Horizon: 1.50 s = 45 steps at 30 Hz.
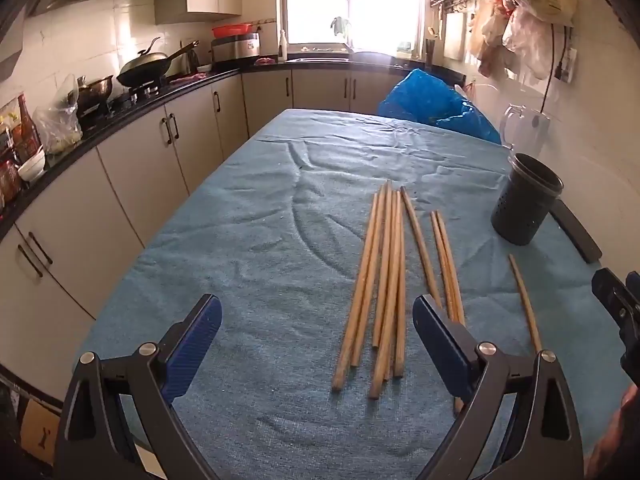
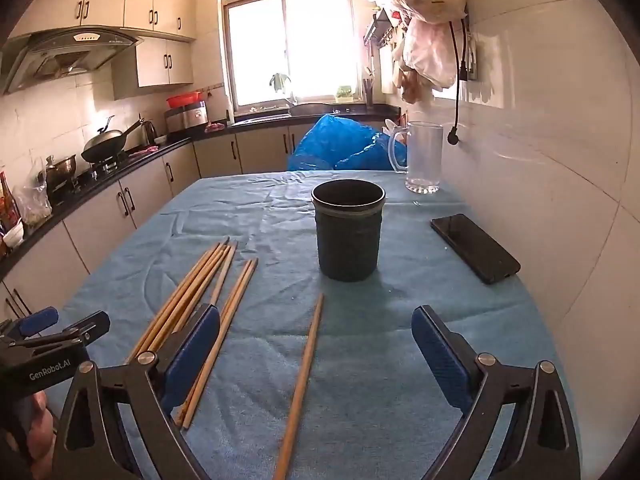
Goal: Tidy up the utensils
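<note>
Both jaws are standing wide and holding nothing. Between my right gripper's blue pads, one stray chopstick is lying lengthwise, pointing ahead at the cup. My left gripper is facing the bundle lengthwise on the surface.

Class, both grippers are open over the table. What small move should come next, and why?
Probably lower the right gripper onto the lone chopstick lying between its open jaws; the empty dark holder stands upright just beyond, while the main bundle lies under the left gripper.
</note>
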Each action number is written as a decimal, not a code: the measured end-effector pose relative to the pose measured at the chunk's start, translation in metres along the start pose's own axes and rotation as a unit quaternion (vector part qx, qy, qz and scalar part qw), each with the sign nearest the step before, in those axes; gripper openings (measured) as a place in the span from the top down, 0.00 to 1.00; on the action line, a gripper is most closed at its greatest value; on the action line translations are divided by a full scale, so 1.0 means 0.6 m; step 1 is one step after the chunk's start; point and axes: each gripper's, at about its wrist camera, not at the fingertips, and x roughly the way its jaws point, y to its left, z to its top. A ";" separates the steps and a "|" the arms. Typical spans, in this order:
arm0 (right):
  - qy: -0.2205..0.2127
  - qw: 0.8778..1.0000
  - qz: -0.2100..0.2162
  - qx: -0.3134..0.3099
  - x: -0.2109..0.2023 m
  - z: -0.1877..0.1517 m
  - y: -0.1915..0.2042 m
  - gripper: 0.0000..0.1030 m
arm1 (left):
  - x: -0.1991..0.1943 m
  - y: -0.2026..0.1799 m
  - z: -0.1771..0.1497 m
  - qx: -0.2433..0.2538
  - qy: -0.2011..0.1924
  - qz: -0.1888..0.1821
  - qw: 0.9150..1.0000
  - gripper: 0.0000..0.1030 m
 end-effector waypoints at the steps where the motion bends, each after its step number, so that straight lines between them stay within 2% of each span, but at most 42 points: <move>1: 0.001 1.000 0.000 0.000 0.000 -0.001 -0.001 0.04 | -0.002 -0.001 0.000 0.003 -0.001 -0.001 1.000 0.07; 20: -0.016 1.000 0.009 -0.015 -0.021 -0.007 0.014 0.05 | -0.014 -0.012 -0.005 0.013 -0.011 -0.003 1.000 0.07; 45: 0.001 1.000 0.021 -0.005 -0.016 -0.016 0.012 0.05 | -0.023 -0.012 -0.017 0.012 0.004 -0.003 1.000 0.07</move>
